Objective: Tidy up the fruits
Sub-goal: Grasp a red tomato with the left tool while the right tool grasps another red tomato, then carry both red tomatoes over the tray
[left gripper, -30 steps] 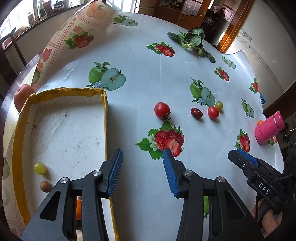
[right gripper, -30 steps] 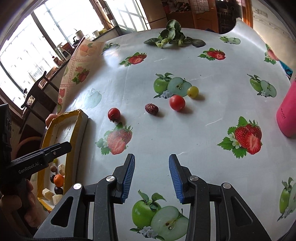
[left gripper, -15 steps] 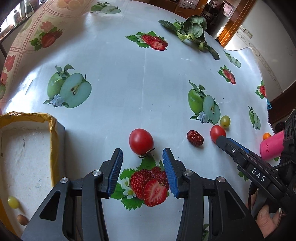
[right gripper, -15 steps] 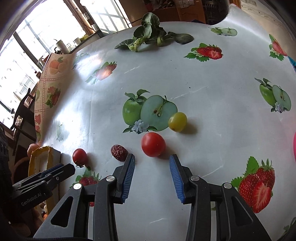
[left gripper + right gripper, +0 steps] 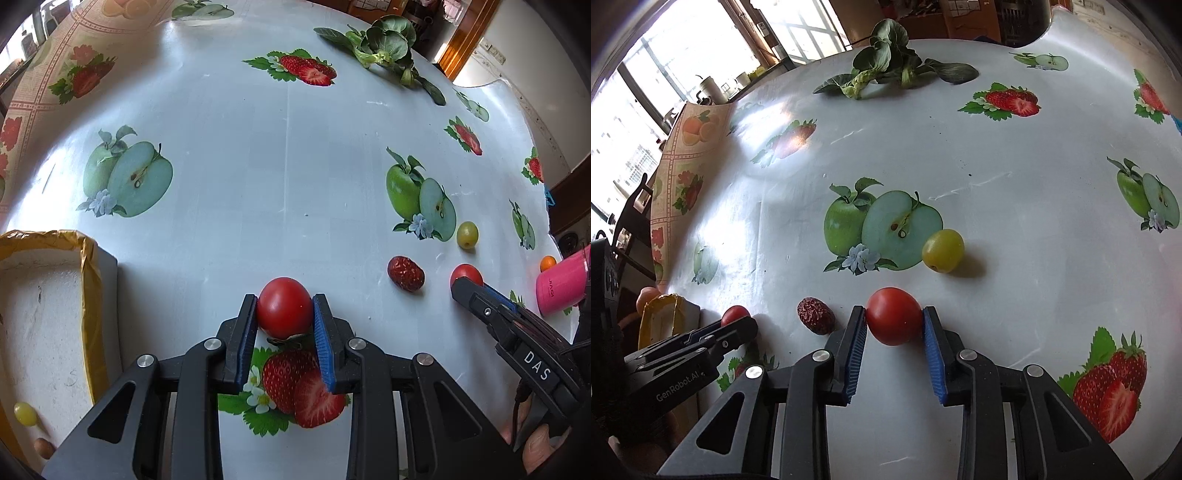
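Blue ribbed pads of our left gripper (image 5: 285, 317) have just been closing and now press on both flanks of a red tomato (image 5: 284, 307), which sits on the table (image 5: 258, 166) at the top edge of a printed strawberry motif. Our right gripper (image 5: 894, 326) has likewise just been closing, and its blue pads now meet the sides of a second, smaller tomato (image 5: 894, 320) that rests on the cloth. Taking that second tomato as our landmark: a wrinkled red date (image 5: 815, 315) lies just to its left, between the two tomatoes; a yellow-green grape (image 5: 942, 250) sits near it, up and to the right, touching the edge of a printed green apple; a bunch of leafy greens (image 5: 886, 68) lies well apart at the far side of the table. Seen from the left wrist, a pink bottle (image 5: 563, 282) lies on its side to the right of this tomato, with a small orange fruit (image 5: 547, 263) just beyond it. Far to the left of the landmark stands a white foam box (image 5: 90, 280) rimmed with yellow tape, holding another grape (image 5: 25, 413) and a small brown fruit (image 5: 44, 447) in its near corner.
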`<move>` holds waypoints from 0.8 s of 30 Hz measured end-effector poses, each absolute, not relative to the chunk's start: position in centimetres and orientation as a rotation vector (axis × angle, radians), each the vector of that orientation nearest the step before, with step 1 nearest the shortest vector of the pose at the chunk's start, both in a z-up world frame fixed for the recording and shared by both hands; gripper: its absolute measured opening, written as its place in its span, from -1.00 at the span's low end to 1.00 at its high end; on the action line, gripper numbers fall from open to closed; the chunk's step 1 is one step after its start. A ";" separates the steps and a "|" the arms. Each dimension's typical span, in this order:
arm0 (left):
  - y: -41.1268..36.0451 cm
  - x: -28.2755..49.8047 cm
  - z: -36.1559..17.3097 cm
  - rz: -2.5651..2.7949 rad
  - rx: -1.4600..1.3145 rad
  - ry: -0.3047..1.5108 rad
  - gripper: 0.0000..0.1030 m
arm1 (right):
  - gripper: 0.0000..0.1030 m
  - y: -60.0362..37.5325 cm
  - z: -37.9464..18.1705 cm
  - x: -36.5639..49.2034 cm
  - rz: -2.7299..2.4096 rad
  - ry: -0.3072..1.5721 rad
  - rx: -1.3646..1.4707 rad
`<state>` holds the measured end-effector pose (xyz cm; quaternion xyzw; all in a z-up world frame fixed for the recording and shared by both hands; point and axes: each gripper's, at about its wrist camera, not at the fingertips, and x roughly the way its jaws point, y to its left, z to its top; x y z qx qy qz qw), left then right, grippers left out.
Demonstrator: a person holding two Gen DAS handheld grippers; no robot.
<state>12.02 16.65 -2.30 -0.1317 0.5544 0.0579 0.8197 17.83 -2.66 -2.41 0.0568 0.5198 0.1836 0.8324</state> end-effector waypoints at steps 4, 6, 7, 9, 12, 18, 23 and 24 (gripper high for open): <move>16.1 10.0 -1.5 0.138 -0.264 1.175 -0.48 | -0.40 -3.1 -1.7 15.8 0.405 1.101 0.132; 15.8 9.0 -0.9 0.145 -0.252 1.167 -0.48 | -0.40 -3.1 -1.2 14.7 0.413 1.099 0.135; 15.7 8.6 -0.6 0.148 -0.247 1.161 -0.48 | -0.40 -3.0 -0.9 14.2 0.417 1.095 0.136; 15.6 7.6 0.1 0.153 -0.242 1.151 -0.48 | -0.40 -2.9 -0.2 13.0 0.431 1.089 0.138; 15.7 6.3 1.1 0.160 -0.239 1.138 -0.48 | -0.40 -2.4 0.9 11.4 0.448 1.076 0.139; 16.5 3.6 2.7 0.186 -0.251 1.115 -0.48 | -0.40 -0.9 2.9 8.4 0.485 1.059 0.129; 17.5 1.2 3.6 0.219 -0.263 1.097 -0.48 | -0.40 0.6 4.1 5.9 0.521 1.044 0.108; 17.7 0.8 3.7 0.223 -0.267 1.094 -0.48 | -0.40 0.9 4.3 5.5 0.528 1.042 0.102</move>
